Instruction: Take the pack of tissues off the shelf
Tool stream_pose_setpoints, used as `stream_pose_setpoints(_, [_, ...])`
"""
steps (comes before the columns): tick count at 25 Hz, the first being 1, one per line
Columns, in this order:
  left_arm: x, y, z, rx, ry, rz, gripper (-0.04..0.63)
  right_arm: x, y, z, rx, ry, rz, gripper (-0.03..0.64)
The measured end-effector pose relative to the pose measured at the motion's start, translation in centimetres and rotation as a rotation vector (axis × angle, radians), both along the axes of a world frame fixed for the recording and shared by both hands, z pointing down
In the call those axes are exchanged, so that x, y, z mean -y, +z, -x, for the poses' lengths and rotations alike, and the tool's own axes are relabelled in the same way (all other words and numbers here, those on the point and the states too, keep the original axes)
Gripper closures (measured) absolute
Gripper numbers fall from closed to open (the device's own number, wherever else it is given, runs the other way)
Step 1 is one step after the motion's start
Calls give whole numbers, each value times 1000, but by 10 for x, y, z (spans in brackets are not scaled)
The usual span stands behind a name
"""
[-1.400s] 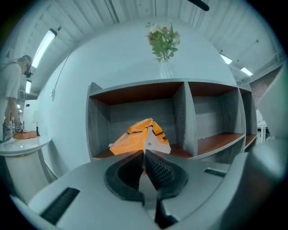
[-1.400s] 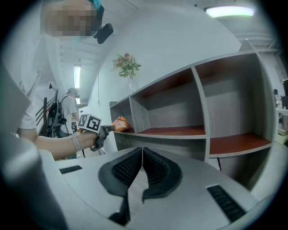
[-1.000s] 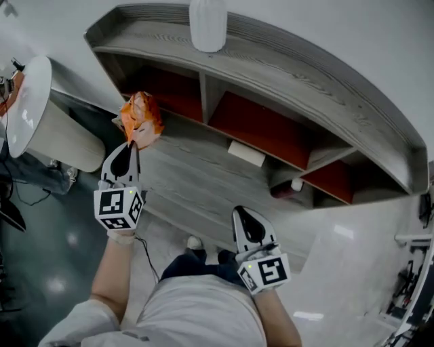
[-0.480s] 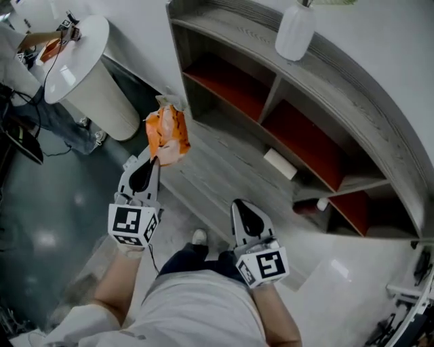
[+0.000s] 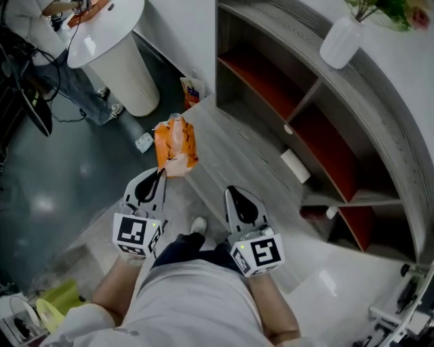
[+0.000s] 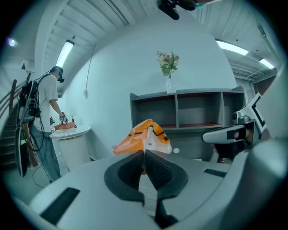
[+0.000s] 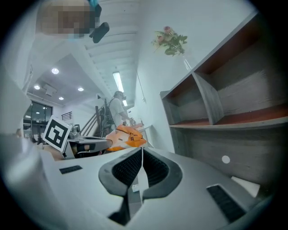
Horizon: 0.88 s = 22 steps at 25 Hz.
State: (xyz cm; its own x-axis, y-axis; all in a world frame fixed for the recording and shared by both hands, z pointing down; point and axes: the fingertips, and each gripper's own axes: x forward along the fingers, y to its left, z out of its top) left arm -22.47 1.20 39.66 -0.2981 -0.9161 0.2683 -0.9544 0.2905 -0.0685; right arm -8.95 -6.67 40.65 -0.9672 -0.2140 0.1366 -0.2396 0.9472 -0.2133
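The pack of tissues [image 5: 175, 145] is an orange and white plastic packet. It hangs in the air off the shelf, pinched at its lower edge by my left gripper [image 5: 161, 173], which is shut on it. In the left gripper view the pack [image 6: 143, 136] stands up just beyond the closed fingertips [image 6: 144, 153]. My right gripper [image 5: 230, 193] is beside it, shut with nothing between its jaws [image 7: 141, 151]; from there the pack [image 7: 126, 137] shows to the left. The grey shelf with red backs [image 5: 325, 139] runs along the right.
A white vase with flowers [image 5: 340, 41] stands on top of the shelf. A white box [image 5: 295, 166] lies on its low ledge and a dark bottle [image 5: 314, 213] in a lower compartment. A white pedestal table [image 5: 112, 37] with a person [image 5: 27, 20] is at the upper left.
The view has swung left, so the shelf now lies at the right. My left gripper has carried the pack away from the shelf, over the floor. The right gripper stayed low and shut.
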Motion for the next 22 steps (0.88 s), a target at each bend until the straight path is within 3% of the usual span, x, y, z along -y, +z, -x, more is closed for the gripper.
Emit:
stream_pose_setpoints(11, [-51, 21, -8, -39, -122, 31, 578, -30, 7, 33, -11, -165, -2, 597])
stream_pose_setpoints(22, [-91, 42, -13, -90, -198, 69, 578, -56, 15, 50, -23, -254, 0, 597])
